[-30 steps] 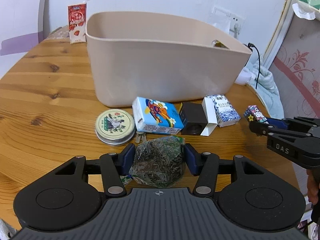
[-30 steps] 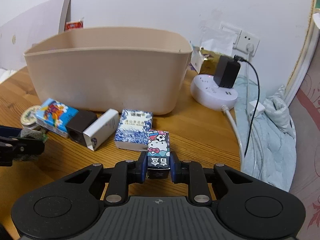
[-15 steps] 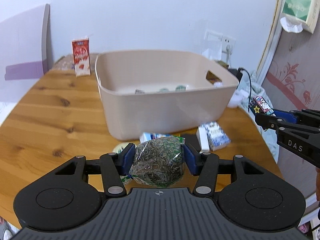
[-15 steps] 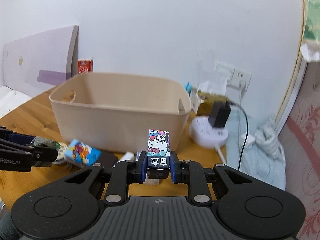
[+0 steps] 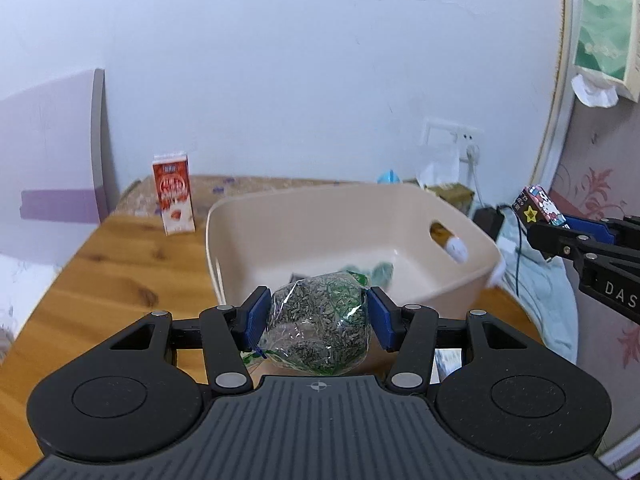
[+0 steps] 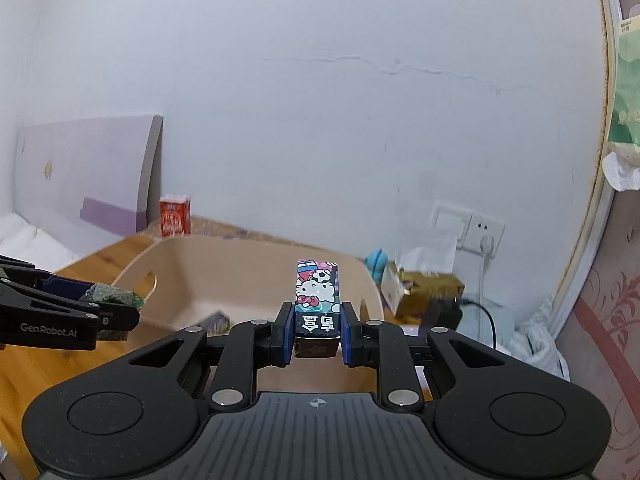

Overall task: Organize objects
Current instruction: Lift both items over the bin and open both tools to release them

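Both grippers loaded above the beige bin

The left gripper [image 5: 318, 322] clamps a clear bag of dried herbs [image 5: 320, 330], held in front of the beige bin [image 5: 348, 216] on the wooden table [image 5: 120, 276]. The right gripper [image 6: 316, 336] pinches a small cartoon-cat box [image 6: 318, 300] (printed end toward the camera), raised before the bin's near rim; blurred items lie inside.

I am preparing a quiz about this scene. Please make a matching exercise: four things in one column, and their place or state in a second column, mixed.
1. bag of dried herbs
2. cartoon-cat box
3. red carton
4. beige tub

a. stands upright on the table behind the tub
b. clamped in the left gripper
c. sits on the wooden table, open at the top
d. clamped in the right gripper

Pairs: 1-b, 2-d, 3-a, 4-c
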